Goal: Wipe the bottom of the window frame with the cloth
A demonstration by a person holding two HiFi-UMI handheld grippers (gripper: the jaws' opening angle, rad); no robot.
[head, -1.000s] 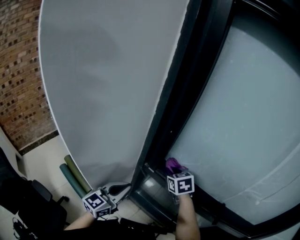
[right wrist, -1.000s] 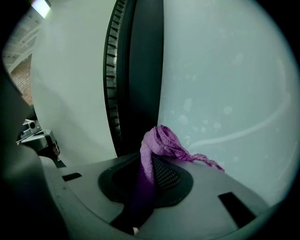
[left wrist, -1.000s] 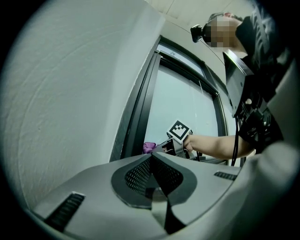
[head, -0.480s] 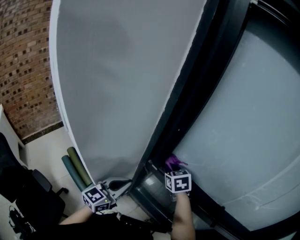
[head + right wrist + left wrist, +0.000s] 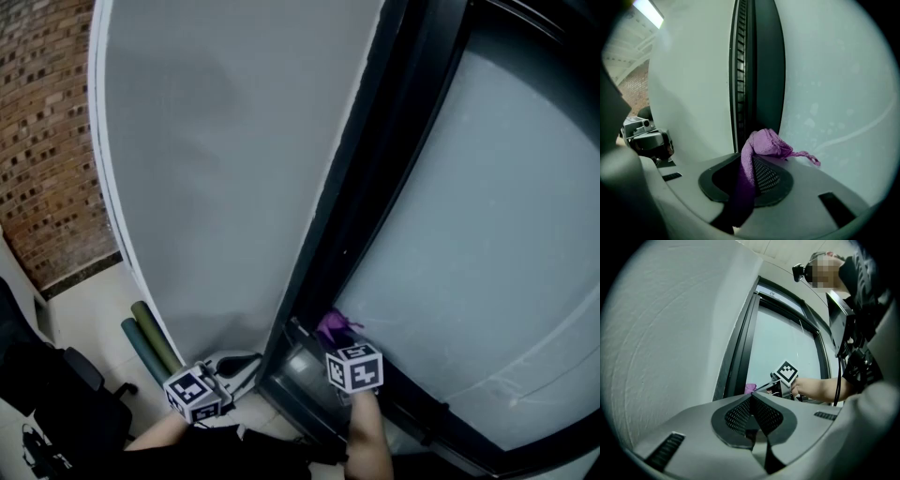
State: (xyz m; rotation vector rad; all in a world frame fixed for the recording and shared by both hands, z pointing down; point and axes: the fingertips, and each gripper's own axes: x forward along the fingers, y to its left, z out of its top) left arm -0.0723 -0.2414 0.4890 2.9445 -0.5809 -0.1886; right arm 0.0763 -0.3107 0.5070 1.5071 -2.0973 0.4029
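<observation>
A purple cloth is clamped between the jaws of my right gripper and bunches up over their tips. In the head view the cloth presses against the low end of the dark window frame, next to the frosted glass, with my right gripper just behind it. My left gripper is shut with nothing in it. It hangs low by the grey wall panel, left of the frame. From there I see the cloth and the right gripper's marker cube.
Two rolled green tubes lean at the foot of the grey panel. A brick wall stands at the far left, with a dark chair on the pale floor. The person's bare forearm reaches toward the frame.
My right gripper and the cloth have slid a little to the left along the frame's low end. The left gripper has hardly moved.
</observation>
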